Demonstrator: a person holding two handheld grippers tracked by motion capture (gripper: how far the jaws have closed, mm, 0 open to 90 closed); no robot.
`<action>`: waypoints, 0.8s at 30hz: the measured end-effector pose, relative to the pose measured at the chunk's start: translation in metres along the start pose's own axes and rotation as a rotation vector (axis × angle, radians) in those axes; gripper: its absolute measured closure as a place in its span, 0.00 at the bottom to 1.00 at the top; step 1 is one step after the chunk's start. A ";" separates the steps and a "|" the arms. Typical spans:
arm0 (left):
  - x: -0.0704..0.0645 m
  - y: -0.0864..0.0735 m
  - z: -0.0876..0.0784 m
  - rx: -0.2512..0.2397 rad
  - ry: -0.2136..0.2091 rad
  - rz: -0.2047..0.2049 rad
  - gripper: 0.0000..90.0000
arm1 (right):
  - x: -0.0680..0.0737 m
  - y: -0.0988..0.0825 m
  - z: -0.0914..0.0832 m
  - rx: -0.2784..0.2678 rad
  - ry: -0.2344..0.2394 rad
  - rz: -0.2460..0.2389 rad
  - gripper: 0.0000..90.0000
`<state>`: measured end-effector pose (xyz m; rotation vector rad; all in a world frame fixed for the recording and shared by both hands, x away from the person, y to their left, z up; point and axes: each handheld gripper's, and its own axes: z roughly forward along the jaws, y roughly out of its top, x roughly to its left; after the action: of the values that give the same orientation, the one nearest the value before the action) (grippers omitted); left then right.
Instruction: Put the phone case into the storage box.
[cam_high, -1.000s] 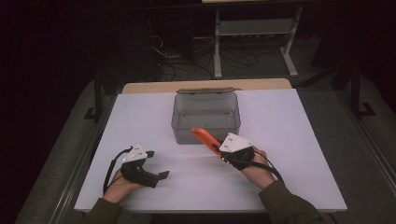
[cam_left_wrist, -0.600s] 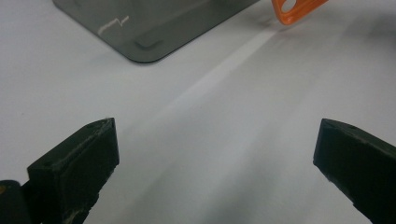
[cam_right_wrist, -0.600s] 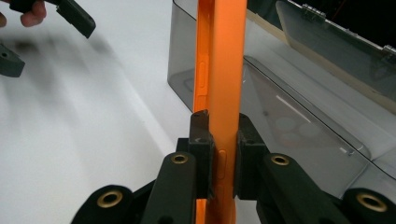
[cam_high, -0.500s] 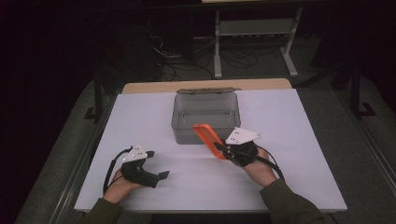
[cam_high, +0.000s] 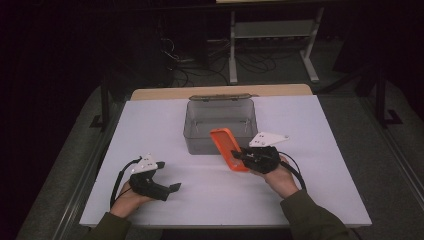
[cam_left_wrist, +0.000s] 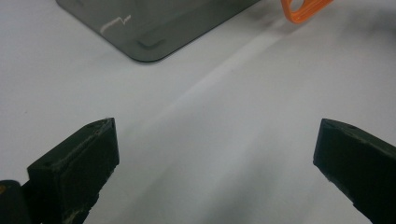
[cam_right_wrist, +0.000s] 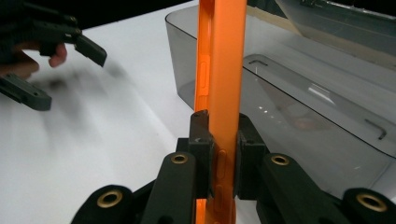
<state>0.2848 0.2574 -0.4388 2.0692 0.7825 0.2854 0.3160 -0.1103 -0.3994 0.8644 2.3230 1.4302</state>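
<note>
Carrying step: right claw (cam_high: 241, 155) clamps the orange phone case (cam_high: 228, 148) at the grey bin's (cam_high: 220, 121) five o'clock; next, lift it over the rim. Left claw (cam_high: 172, 188) gapes empty.

Bare white table (cam_high: 320, 165) open from 3 through 9 o'clock around centre. At 12 o'clock, smoky plastic box (cam_high: 220, 120) blocking the middle, lid (cam_high: 222, 97) folded back behind it. Orange phone case (cam_high: 229, 149) clamped in right gripper (cam_high: 240, 155), hanging just before the box's near wall. Left gripper (cam_high: 175, 187) resting at 7 o'clock, jaws apart.
</note>
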 end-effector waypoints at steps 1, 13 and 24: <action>0.000 0.000 0.000 0.000 0.000 0.000 0.00 | -0.001 0.000 0.000 -0.002 0.006 0.010 0.88; 0.000 0.000 0.000 -0.002 -0.001 -0.003 0.00 | -0.007 0.000 -0.003 -0.008 0.025 0.047 0.88; -0.002 0.001 0.000 -0.010 -0.007 0.004 0.00 | -0.008 0.007 -0.012 -0.013 0.015 0.030 0.88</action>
<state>0.2834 0.2558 -0.4381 2.0619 0.7718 0.2829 0.3183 -0.1216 -0.3878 0.8914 2.3185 1.4676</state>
